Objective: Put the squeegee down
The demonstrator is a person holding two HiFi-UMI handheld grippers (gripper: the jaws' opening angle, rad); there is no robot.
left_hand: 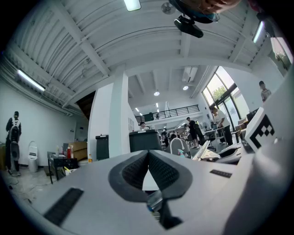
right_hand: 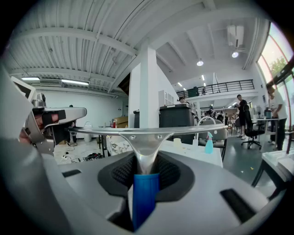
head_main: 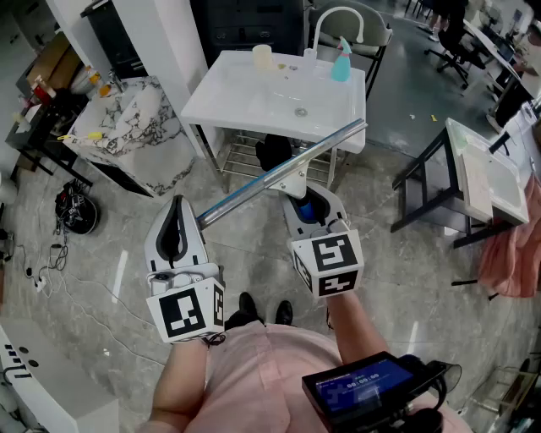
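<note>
The squeegee has a long metal blade (head_main: 279,173) and a blue handle (head_main: 311,208). My right gripper (head_main: 313,203) is shut on that handle and holds the blade slanted in the air in front of the white sink (head_main: 228,97). In the right gripper view the blue handle (right_hand: 145,197) stands between the pads and the blade (right_hand: 92,131) spans the frame level above the right gripper (right_hand: 146,172). My left gripper (head_main: 176,203) hangs to the left of it, just under the blade's lower end, shut with nothing in it. The left gripper (left_hand: 148,153) shows its pads meeting at the tips.
On the sink stand a teal spray bottle (head_main: 341,61), a pale cup (head_main: 263,57) and a curved faucet (head_main: 336,17). A marble-topped counter (head_main: 135,127) is at the left and a dark-framed table (head_main: 482,178) at the right. Cables (head_main: 72,211) lie on the tiled floor.
</note>
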